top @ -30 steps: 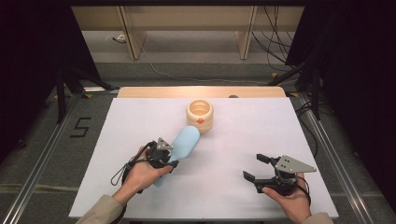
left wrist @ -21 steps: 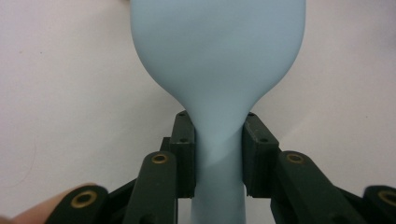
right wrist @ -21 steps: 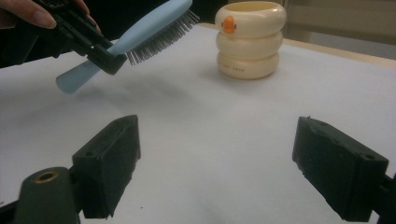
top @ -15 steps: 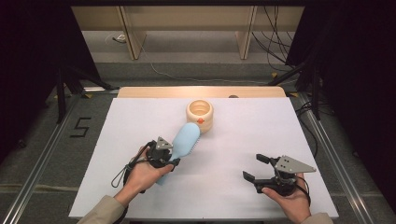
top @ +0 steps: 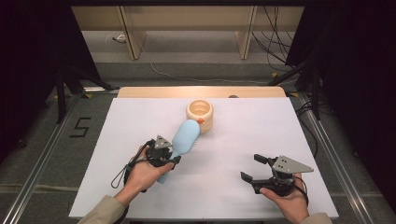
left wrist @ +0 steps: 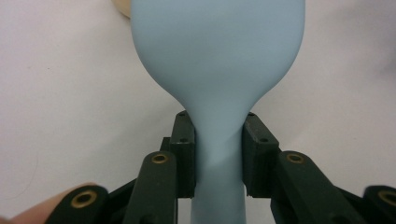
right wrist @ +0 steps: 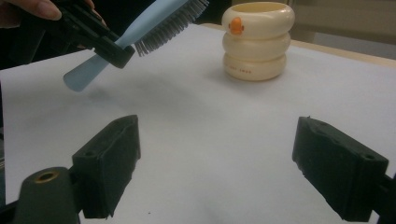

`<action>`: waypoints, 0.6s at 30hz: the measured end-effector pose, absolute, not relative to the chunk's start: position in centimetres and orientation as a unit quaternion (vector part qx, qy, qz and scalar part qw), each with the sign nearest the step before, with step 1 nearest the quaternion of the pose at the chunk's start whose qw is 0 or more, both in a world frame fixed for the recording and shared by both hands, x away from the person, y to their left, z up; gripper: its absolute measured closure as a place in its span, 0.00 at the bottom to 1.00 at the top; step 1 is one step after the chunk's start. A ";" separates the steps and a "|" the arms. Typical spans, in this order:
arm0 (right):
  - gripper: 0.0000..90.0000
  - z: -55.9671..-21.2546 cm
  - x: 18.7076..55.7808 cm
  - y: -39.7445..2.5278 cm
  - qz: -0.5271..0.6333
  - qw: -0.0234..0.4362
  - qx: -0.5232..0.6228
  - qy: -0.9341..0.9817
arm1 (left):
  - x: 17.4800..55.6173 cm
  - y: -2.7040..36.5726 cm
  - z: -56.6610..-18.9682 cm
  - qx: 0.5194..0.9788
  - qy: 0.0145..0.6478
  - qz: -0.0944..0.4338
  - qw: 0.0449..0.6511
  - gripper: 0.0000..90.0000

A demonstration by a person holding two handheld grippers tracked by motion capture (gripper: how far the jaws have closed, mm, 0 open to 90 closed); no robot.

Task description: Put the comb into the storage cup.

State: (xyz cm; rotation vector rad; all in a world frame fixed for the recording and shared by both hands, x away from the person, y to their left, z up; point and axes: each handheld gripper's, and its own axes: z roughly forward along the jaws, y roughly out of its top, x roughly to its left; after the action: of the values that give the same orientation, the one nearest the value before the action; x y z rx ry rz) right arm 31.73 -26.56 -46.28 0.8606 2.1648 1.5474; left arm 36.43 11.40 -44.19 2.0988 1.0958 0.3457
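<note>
One blue brush (top: 183, 140), clamped at its neck in your left gripper (top: 164, 150), points lengthwise toward the cream cup (top: 200, 114) just beyond; your right gripper (top: 254, 169) sits open, farther off.

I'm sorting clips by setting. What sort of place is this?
Probably a lab recording station, not a home: a white-covered table ringed by black curtains, loose cables on the floor behind, and a taped number 5 beside it. The left tool holds a blue brush.
</note>
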 end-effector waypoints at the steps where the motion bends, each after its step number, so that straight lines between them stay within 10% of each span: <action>1: 0.18 -46.3 31.7 -26.4 0.545 0.170 0.302 0.763 | 36.4 11.4 -44.2 0.815 0.426 0.134 0.368 0.77; 18: 0.18 -46.3 32.0 -24.8 0.548 0.164 0.293 0.767 | 36.5 10.9 -44.0 0.806 0.429 0.135 0.385 0.77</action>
State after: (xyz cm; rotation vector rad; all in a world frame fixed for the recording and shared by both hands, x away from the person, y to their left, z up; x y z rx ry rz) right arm 32.02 -24.79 -46.27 0.8342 2.1855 1.5613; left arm 36.51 10.94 -43.96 2.0529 1.0931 0.3427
